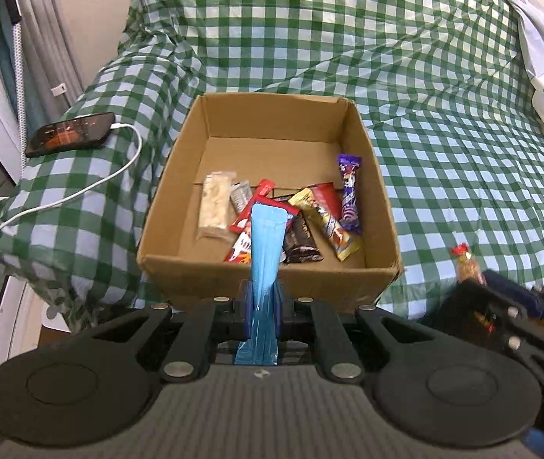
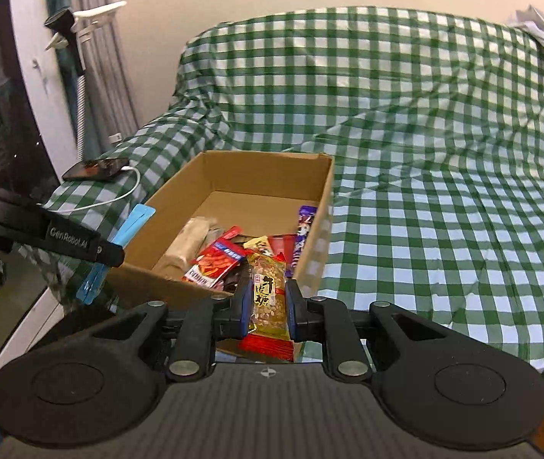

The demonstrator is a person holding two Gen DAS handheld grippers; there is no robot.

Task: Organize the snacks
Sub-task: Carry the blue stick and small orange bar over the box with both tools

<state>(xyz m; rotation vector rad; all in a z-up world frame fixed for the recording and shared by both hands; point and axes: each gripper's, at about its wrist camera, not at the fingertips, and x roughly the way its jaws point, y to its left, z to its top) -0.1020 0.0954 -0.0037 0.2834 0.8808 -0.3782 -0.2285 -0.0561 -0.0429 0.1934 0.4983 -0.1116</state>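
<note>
The left gripper (image 1: 263, 298) pinched a light, limp blue sachet (image 1: 266, 244) mid-length and the right gripper (image 2: 269, 300) a crinkly peanut bar (image 2: 268, 298), both just short of the box (image 1: 180, 267).

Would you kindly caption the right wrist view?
Right gripper holding a clear peanut candy packet beside the open cardboard box of snacks.

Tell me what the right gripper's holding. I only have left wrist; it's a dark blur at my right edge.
Observer: Right gripper is shut on a peanut candy bar, clear wrapper, red ends.
Operator: Over the box yet?
Observer: It looks level with the cardboard box's near wall, not clearly inside.
Operator: My blue packet, side-on?
Observer: Blue packet pokes out both sides of the left gripper, apparently outside the box's left wall.
</note>
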